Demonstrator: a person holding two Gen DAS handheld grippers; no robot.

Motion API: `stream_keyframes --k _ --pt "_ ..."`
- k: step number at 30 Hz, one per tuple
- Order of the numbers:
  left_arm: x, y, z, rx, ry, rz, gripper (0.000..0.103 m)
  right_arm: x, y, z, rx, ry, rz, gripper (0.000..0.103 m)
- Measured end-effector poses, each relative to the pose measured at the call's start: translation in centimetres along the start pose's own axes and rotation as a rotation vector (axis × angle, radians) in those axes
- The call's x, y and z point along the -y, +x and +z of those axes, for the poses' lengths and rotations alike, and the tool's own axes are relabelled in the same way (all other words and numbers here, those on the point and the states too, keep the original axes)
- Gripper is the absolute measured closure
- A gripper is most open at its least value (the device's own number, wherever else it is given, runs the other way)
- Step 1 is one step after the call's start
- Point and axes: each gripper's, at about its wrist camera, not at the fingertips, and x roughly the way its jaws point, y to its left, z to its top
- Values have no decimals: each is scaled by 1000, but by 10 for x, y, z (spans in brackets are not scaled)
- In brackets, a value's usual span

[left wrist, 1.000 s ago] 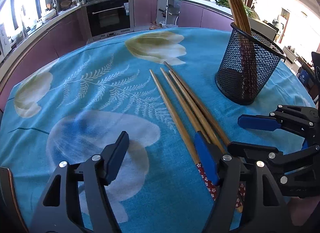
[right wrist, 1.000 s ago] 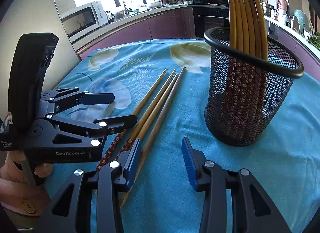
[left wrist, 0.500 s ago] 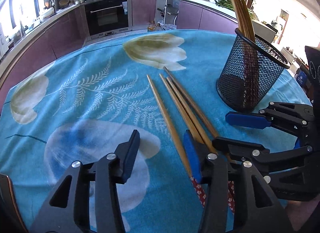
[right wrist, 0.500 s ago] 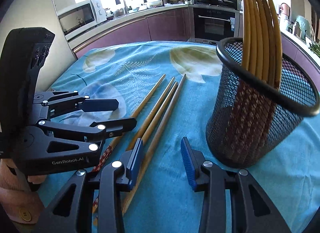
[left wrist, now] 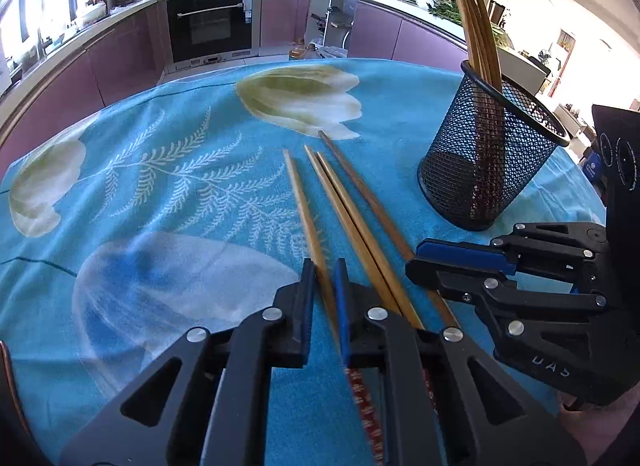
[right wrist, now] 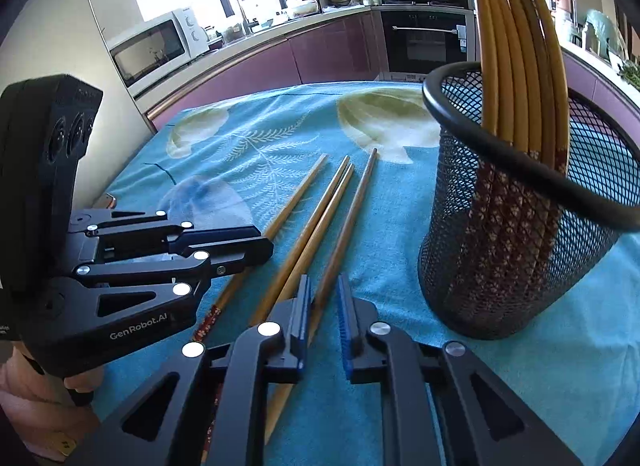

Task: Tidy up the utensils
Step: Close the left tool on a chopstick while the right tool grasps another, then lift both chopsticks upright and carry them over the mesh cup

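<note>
Four slim wooden chopsticks (left wrist: pixel 340 201) lie side by side on a turquoise tablecloth (left wrist: pixel 160 185) printed with pale tulips and ferns. The left gripper (left wrist: pixel 323 298) has its blue-padded jaws nearly closed around the leftmost chopstick (left wrist: pixel 304 205). The right gripper (right wrist: pixel 323 322) is narrowed around the darker rightmost chopstick (right wrist: pixel 352 209), though contact is unclear. Just beside them stands a round black wire-mesh holder (right wrist: pixel 520 234) with more chopsticks upright inside.
</note>
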Motion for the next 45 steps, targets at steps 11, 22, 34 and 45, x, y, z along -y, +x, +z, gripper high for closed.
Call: stream_keyframes --k 11,22,34,45 --pt "-3 -9 -10 5 -26 -19 95 6 -4 -4 -2 36 -5 87" --pt "-2 -17 -11 17 -28 -39 95 10 -13 -7 44 68 30 98" --pt "-1 -23 -23 7 -17 -60 95 5 -21 -16 20 48 86 98" --pt "3 -9 -16 -31 46 -69 90 -4 2 0 -24 -1 37 87"
